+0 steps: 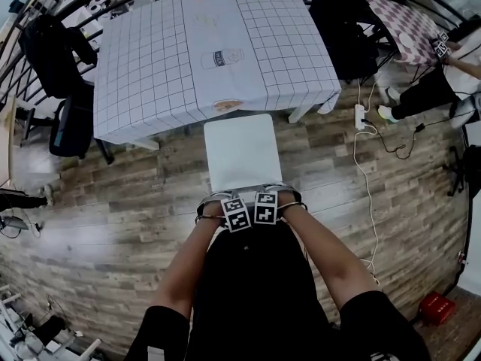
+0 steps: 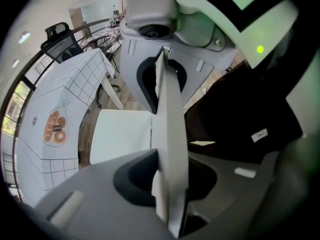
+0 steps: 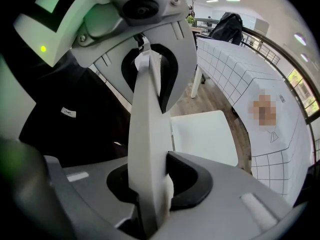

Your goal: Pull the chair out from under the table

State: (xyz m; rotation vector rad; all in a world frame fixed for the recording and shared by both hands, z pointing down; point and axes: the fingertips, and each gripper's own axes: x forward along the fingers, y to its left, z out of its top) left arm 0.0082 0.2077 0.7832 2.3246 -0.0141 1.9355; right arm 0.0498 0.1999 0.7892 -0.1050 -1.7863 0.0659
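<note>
The white chair (image 1: 242, 153) stands on the wood floor in front of the table (image 1: 150, 66), which is covered by a white grid-pattern cloth. Only the seat's far edge meets the hanging cloth. Both grippers sit side by side on the top of the chair's backrest, close to the person's body. My left gripper (image 1: 233, 200) is shut on the backrest (image 2: 170, 134), a thin white panel clamped between its grey jaws. My right gripper (image 1: 267, 196) is shut on the same backrest (image 3: 147, 134). The seat (image 2: 120, 134) (image 3: 202, 134) shows beyond the jaws in both gripper views.
A black office chair (image 1: 64, 89) stands left of the table and another dark chair (image 1: 342, 28) at its far right. A power strip with white cable (image 1: 359, 115) lies on the floor to the right. A person (image 1: 428, 89) sits at the right. A red box (image 1: 436, 307) lies near right.
</note>
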